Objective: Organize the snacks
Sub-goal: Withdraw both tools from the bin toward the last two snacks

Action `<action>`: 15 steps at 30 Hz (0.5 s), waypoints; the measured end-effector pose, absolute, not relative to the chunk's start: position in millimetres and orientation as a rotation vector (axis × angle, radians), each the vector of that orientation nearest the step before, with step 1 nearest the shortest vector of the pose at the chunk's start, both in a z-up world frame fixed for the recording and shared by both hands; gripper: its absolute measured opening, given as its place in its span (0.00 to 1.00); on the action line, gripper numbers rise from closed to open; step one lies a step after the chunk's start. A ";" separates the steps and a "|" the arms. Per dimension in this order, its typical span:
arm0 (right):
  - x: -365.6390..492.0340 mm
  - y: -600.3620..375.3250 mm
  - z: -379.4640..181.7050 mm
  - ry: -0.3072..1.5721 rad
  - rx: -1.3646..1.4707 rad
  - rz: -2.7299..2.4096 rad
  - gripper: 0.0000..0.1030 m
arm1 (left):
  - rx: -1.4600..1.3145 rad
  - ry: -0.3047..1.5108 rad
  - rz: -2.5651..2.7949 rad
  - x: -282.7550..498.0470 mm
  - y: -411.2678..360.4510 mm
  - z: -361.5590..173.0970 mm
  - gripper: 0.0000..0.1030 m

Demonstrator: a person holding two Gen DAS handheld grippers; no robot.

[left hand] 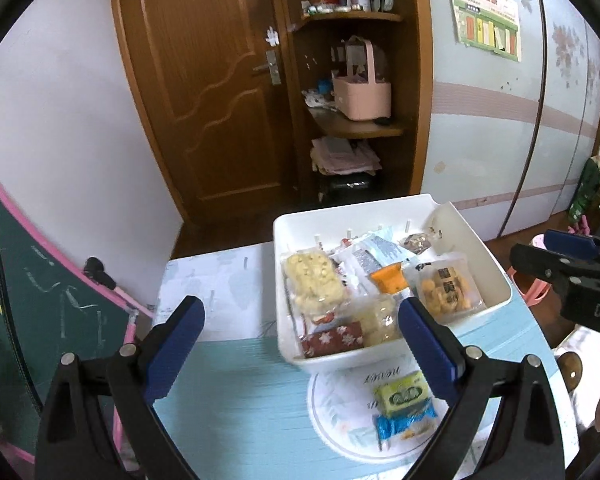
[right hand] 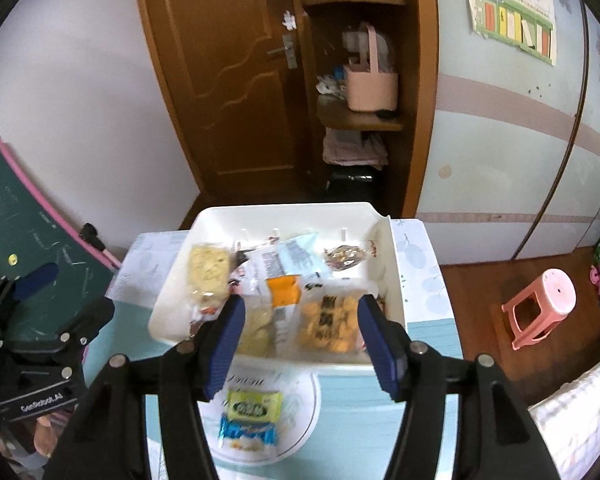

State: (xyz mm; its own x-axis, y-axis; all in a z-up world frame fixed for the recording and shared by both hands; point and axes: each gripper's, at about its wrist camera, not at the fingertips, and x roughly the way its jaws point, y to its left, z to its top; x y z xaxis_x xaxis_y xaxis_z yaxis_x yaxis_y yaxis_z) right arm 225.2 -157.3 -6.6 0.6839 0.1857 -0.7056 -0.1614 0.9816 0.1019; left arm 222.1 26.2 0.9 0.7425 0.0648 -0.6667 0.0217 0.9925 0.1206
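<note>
On the left, the left gripper (left hand: 300, 340) is hovering over the pale blue table (left hand: 228, 400) with its blue-padded fingers spread wide and nothing between them. It is sitting left of the work, so the two loose packets are lying ahead of it and toward its right finger.

Those packets, a yellow-green packet (right hand: 254, 409) and a blue packet (right hand: 247, 434), are resting on a round printed plate (right hand: 300, 408) at the near side of the table, the green one touching the blue one on its far side. Both are glossy, crinkly film pouches, flat and soft, with their long axes running roughly left to right across the plate.

Just beyond the plate, the white plastic bin (right hand: 172, 312) is holding the sorted snacks: a clear bag of pale puffed cakes (right hand: 208, 272) at its left, an orange packet (right hand: 286, 288) in the middle, and a clear bag of golden biscuits (right hand: 330, 326) at its near right.

The right gripper (right hand: 300, 344) is also gaping wide and empty, and it is hanging almost directly over the plate, so it looks the nearer one for picking up a packet; the packets lie just below and slightly left of its centre.
</note>
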 end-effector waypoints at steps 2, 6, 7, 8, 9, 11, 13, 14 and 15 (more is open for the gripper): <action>211.1 -154.7 -5.3 0.774 0.024 0.201 0.63 | 0.119 0.713 0.031 207.5 30.1 4.7 0.94; 186.6 -150.7 -8.3 0.757 0.029 0.219 0.64 | 0.071 0.676 0.032 176.8 42.5 10.2 0.95; 179.6 -150.2 -10.8 0.756 0.034 0.224 0.64 | 0.059 0.666 0.035 170.1 46.0 10.6 0.96; 175.1 -150.2 -12.8 0.753 0.036 0.225 0.64 | 0.051 0.659 0.040 166.2 48.1 10.6 0.96; 171.5 -150.1 -14.9 0.751 0.037 0.222 0.64 | 0.042 0.651 0.053 159.6 52.0 9.9 0.97; 164.7 -149.9 -20.6 0.747 0.028 0.192 0.64 | 0.031 0.631 0.077 150.8 57.1 8.4 0.97; 160.6 -149.8 -27.4 0.748 0.019 0.157 0.64 | 0.027 0.610 0.099 142.6 61.7 6.3 0.97; 159.0 -149.7 -30.6 0.750 0.022 0.153 0.64 | 0.027 0.600 0.109 139.1 62.2 4.8 0.97; 157.7 -150.0 -34.2 0.754 0.027 0.151 0.64 | 0.024 0.586 0.134 134.9 64.3 1.3 0.98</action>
